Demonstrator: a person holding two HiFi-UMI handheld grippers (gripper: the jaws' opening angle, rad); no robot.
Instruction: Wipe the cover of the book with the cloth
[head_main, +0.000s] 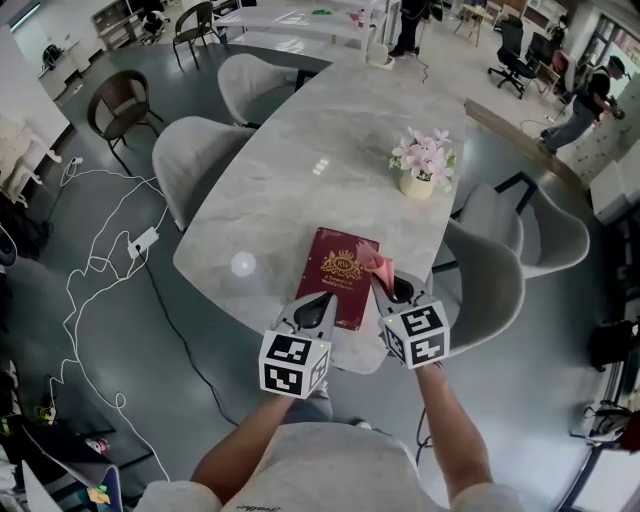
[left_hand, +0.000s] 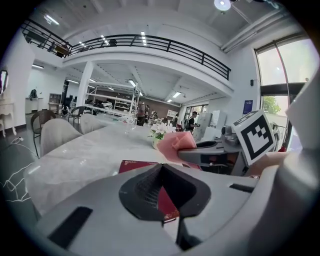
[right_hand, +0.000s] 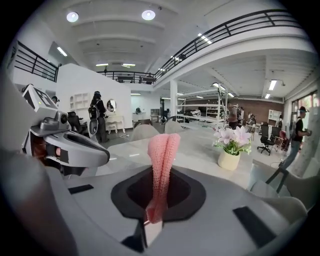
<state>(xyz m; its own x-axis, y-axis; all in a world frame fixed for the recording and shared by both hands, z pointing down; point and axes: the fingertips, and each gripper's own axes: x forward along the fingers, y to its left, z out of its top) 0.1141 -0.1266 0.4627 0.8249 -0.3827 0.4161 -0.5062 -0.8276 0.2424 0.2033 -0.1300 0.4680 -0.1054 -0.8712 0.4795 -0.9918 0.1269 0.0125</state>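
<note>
A dark red book (head_main: 340, 272) with a gold crest lies flat near the front edge of the marble table (head_main: 290, 190). My right gripper (head_main: 386, 283) is shut on a pink knitted cloth (head_main: 375, 262), which hangs over the book's right edge. In the right gripper view the cloth (right_hand: 162, 160) stands folded out of the shut jaws. My left gripper (head_main: 320, 308) is over the book's near left corner, its jaws shut with nothing seen between them. In the left gripper view the book (left_hand: 136, 166) lies just past the jaw tips, and the right gripper (left_hand: 207, 151) holds the cloth (left_hand: 175, 145) to the right.
A white pot of pink flowers (head_main: 423, 165) stands on the table beyond the book. Grey upholstered chairs (head_main: 195, 160) ring the table, one of them (head_main: 490, 280) close on the right. White cables (head_main: 110, 250) trail over the floor at left.
</note>
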